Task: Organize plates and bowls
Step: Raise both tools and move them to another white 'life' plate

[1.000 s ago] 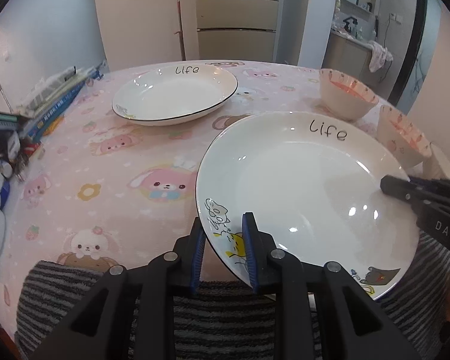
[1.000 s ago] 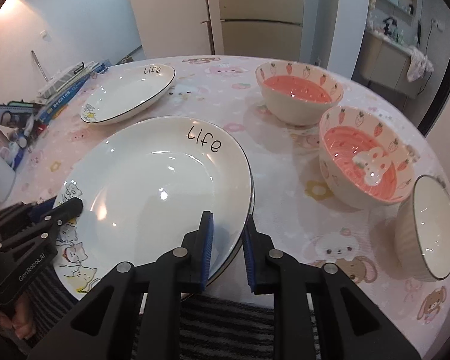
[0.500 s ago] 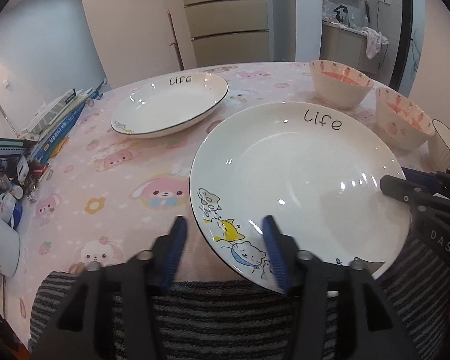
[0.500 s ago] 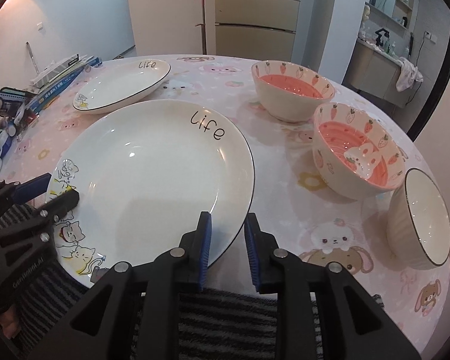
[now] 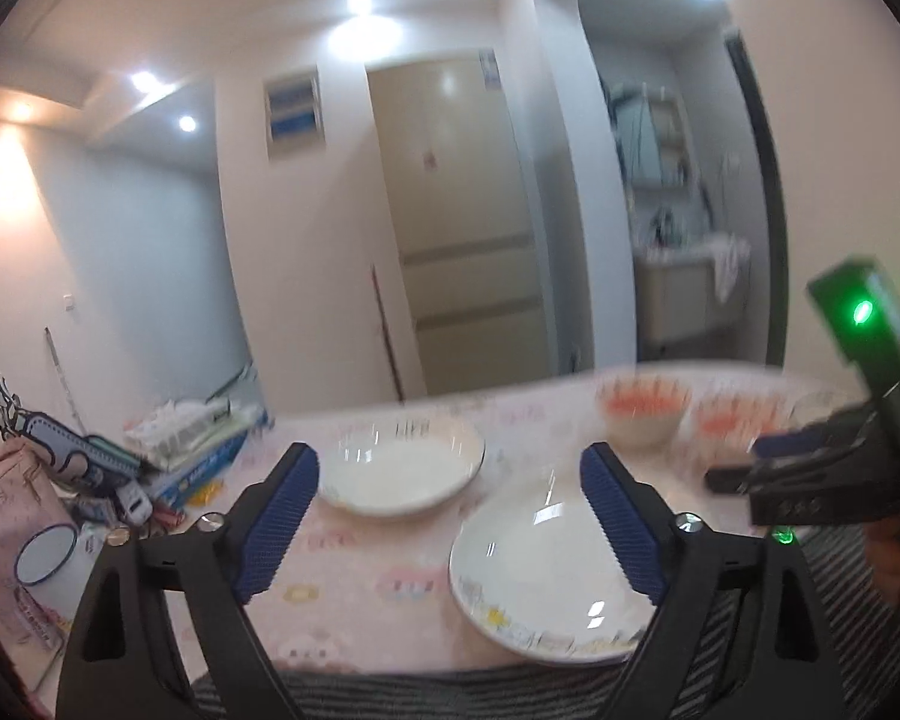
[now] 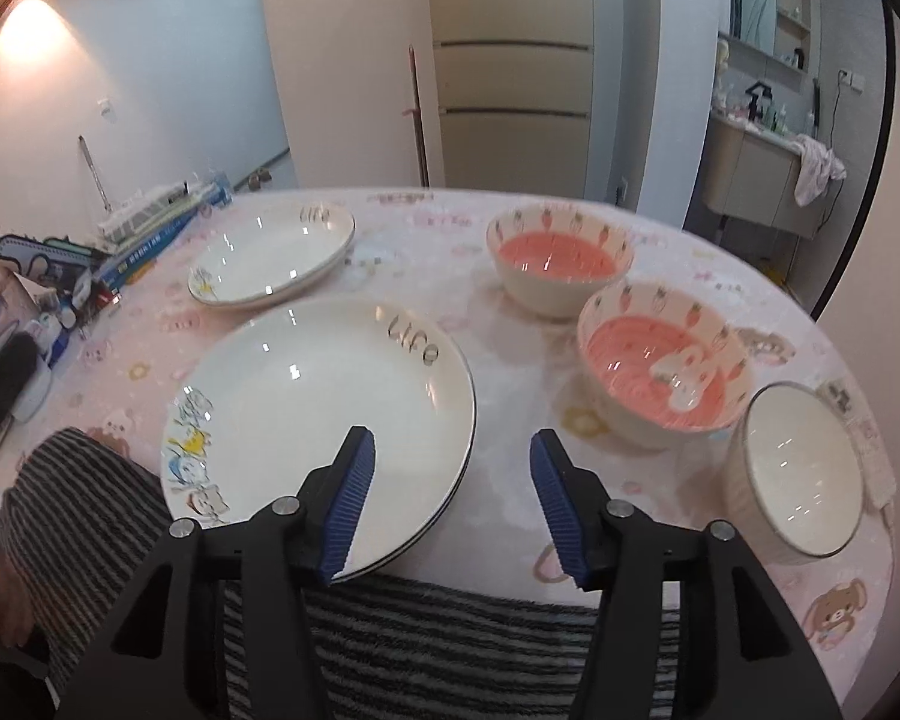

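The left tongs stand wide open above the near edge of the surface, gripping nothing; their blue ribbed pads frame the two plates from above, though this view is blurred. The right tongs are also spread open and empty, the left pad hanging over the near rim of the big "Life" plate and the right pad over bare pink cartoon-print cloth just beside it.

That near plate lies flat at the near edge of the surface, its cartoon-animal side toward the striped towel that drapes over the same edge; a second dark rim line below its edge may be another plate beneath, but I cannot tell. The second "Life" plate sits toward the far left edge, apart from the first. Two carrot-pattern bowls with pink insides stand to the right: one toward the far edge, the other, with a rabbit inside, nearer and close beside it. A white ribbed bowl sits at the right edge, tilted toward the camera. Boxes and clutter crowd the left edge
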Available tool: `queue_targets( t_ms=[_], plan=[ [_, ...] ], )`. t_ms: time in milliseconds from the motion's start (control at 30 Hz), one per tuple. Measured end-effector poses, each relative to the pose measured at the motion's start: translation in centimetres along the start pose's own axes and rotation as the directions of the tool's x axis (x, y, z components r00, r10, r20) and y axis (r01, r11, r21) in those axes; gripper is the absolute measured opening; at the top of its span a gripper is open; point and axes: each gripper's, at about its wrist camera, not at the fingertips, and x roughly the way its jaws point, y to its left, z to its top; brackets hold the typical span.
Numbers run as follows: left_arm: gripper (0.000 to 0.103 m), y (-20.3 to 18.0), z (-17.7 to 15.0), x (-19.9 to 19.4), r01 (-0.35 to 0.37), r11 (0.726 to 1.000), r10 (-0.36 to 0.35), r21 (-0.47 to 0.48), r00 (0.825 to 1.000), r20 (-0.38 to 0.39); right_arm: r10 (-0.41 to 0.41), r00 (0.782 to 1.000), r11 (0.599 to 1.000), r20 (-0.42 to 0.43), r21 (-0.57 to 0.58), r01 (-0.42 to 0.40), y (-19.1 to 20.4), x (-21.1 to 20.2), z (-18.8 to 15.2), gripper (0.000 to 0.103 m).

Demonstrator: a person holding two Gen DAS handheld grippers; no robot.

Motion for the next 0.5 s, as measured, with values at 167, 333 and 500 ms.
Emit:
queue_targets(
  t_ms=[167,333,500],
  plan=[
    [0.103,1.8,2.9,-3.9,0.004,0.998,0.007,-0.059,0.983,0.186,0.015,0.994,1.000,0.105,-0.025,-0.013,0.7,-3.6,2.3,0.056],
    [0.103,2.9,6.8,-5.2,-0.070,0.994,0.087,-0.085,0.972,0.220,0.034,0.980,0.997,0.198,-0.070,-0.021,2.5,-6.5,5.2,0.058],
    [0.103,4.8,11.4,-6.5,-0.053,0.989,0.091,-0.138,0.952,0.292,0.044,0.941,0.997,0.337,-0.071,-0.021,3.9,-10.1,8.2,0.072]
  ],
)
